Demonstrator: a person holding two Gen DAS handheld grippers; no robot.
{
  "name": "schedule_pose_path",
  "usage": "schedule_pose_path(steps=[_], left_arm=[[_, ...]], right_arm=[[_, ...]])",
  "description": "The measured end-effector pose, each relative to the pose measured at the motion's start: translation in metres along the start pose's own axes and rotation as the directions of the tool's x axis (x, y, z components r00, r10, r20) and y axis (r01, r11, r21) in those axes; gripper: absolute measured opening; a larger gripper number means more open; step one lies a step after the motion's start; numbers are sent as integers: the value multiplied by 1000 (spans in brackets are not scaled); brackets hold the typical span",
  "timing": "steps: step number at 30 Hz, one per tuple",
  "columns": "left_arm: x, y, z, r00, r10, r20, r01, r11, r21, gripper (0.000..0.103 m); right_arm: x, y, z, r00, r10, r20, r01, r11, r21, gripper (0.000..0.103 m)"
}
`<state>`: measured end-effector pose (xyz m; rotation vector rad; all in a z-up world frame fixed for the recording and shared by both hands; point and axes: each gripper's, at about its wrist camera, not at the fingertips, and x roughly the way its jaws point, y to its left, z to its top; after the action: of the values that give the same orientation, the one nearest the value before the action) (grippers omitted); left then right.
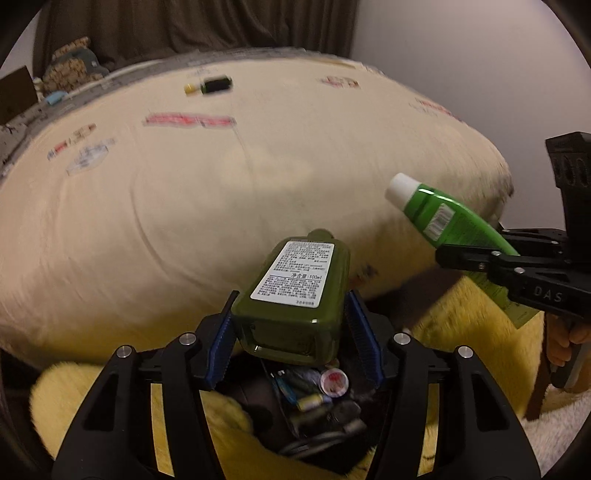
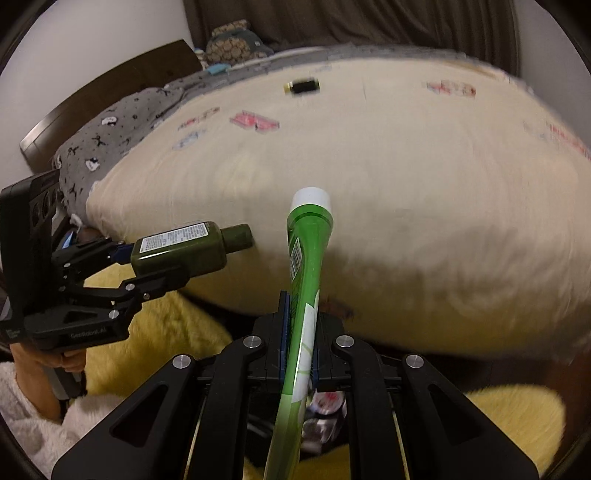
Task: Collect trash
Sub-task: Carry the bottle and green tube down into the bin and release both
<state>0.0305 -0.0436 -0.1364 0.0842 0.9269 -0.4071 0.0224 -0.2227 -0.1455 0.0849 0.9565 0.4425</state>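
My left gripper [image 1: 291,328] is shut on a dark olive-green bottle [image 1: 295,291] with a white label, held above a dark trash bag [image 1: 325,413] that holds several small items. The bottle also shows in the right wrist view [image 2: 181,251], in the left gripper [image 2: 147,269]. My right gripper [image 2: 299,332] is shut on a bright green tube [image 2: 306,266] with a white cap, pointing toward the bed. In the left wrist view the tube [image 1: 443,214] sticks out of the right gripper [image 1: 476,258] at the right. A small dark bottle with a yellow cap [image 1: 210,85] lies far back on the bed, also seen in the right wrist view [image 2: 303,86].
A cream bedspread [image 1: 221,184] with printed patches covers the bed ahead. A yellow fluffy rug [image 1: 461,325] lies below the grippers. A grey patterned pillow [image 2: 110,136] and a wooden headboard [image 2: 110,96] are at the left. Dark curtains [image 1: 184,26] hang behind.
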Motion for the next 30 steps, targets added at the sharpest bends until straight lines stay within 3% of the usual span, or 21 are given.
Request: schedule_pose_path(steps=[8, 15, 28, 30], left_arm=[[41, -3, -35, 986, -43, -158, 41, 999, -19, 51], [81, 2, -53, 957, -75, -282, 66, 997, -42, 51], [120, -1, -66, 907, -132, -400, 118, 991, -60, 51], [123, 2, -64, 906, -144, -399, 125, 989, -74, 57]], right_arm=[[45, 5, -33, 982, 21, -187, -13, 999, 44, 10], [84, -3, -47, 950, -20, -311, 47, 996, 77, 10], [110, -7, -48, 924, -34, -381, 86, 989, 120, 13], [108, -10, -44, 924, -54, -379, 105, 988, 115, 14]])
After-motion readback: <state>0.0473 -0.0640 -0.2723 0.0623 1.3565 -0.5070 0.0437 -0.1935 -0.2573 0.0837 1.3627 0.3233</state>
